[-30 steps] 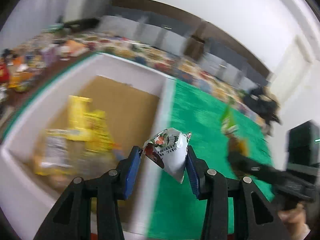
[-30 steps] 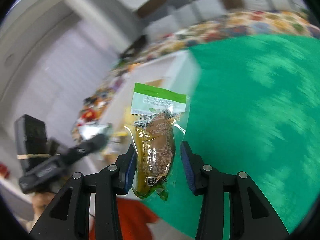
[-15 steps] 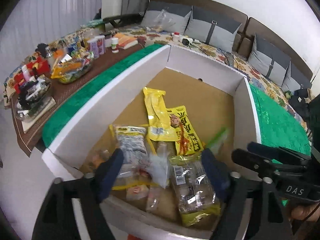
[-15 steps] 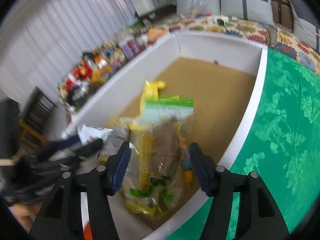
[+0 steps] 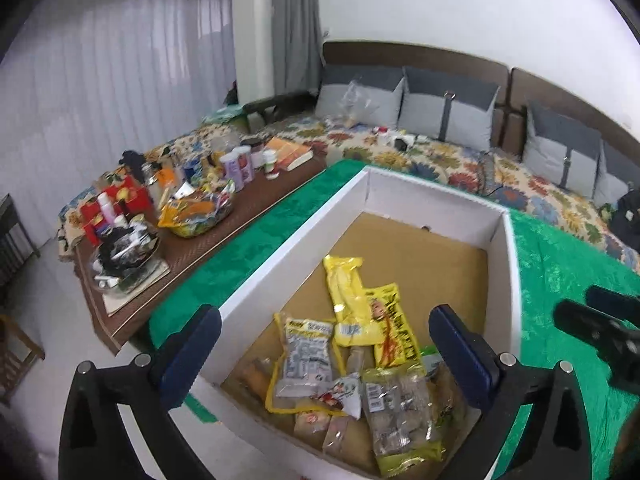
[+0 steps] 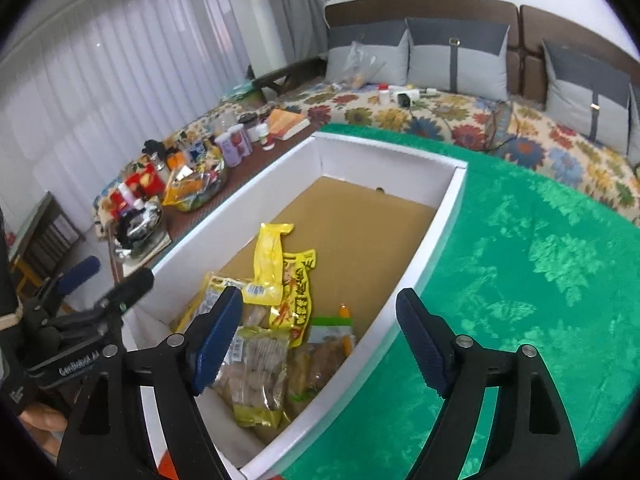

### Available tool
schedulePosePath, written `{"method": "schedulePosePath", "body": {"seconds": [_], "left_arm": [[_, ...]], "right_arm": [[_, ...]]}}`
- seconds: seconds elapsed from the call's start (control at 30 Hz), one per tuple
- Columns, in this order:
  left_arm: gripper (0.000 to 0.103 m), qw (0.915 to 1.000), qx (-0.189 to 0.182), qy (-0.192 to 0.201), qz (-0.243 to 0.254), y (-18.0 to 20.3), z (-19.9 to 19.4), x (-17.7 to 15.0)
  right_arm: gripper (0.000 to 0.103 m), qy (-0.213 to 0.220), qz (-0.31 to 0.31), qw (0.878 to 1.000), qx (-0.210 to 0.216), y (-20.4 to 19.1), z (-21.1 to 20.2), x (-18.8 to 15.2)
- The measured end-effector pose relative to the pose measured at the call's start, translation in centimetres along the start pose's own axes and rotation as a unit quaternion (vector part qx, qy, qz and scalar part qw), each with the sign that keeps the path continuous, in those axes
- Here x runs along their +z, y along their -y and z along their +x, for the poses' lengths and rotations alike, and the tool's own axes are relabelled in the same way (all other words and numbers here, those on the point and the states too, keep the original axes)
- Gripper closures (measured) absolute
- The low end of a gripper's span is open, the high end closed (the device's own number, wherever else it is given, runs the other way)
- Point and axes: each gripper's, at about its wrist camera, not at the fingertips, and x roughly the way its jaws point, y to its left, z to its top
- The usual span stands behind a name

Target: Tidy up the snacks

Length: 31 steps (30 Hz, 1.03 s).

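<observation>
A white box (image 5: 436, 196) (image 6: 384, 156) with a brown floor stands on the green cloth and holds several snack packs at its near end. The small white and red pack (image 5: 340, 394) lies among them. The green-topped brown pack (image 6: 326, 350) lies by the box's near right wall. Two yellow packs (image 5: 348, 300) (image 6: 272, 256) lie further in. My left gripper (image 5: 324, 354) is open and empty above the box's near end. My right gripper (image 6: 320, 336) is open and empty above the box's near right wall. Each gripper also shows at the edge of the other's view.
The green cloth (image 6: 532, 272) stretches to the right of the box. A brown side table (image 5: 192, 240) at the left is crowded with bottles, bowls and a book. A flowered sofa with grey cushions (image 6: 456, 60) runs along the back.
Both grippers swung over the box and opened. The white and red pack left my left gripper and the green-topped brown pack left my right gripper; both now lie in the box.
</observation>
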Motion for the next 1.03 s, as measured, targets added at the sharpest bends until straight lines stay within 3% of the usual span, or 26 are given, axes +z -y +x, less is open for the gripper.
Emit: {"method": "schedulePosePath", "body": {"seconds": [0.13, 0.27, 0.43, 1.03], "left_arm": [[0.0, 0.9982, 0.051, -0.029, 0.009, -0.3, 0.6, -0.3], [0.0, 0.9968, 0.059, -0.052, 0.013, -0.9, 0.8, -1.0], [0.0, 0.9962, 0.073, -0.046, 0.012, -1.6, 0.8, -1.1], [0.0, 0.998, 0.05, -0.039, 0.001, -1.9, 1.0, -1.7]], "right_arm": [[0.021, -0.011, -0.017, 1.0, -0.011, -1.4, 0.3, -0.7], [0.021, -0.029, -0.031, 0.999, -0.014, -2.3, 1.2, -1.3], [0.021, -0.038, -0.038, 0.998, -0.012, -3.1, 1.9, -1.6], [0.021, -0.059, -0.051, 0.997, -0.009, -4.2, 3.5, -2.2]]}}
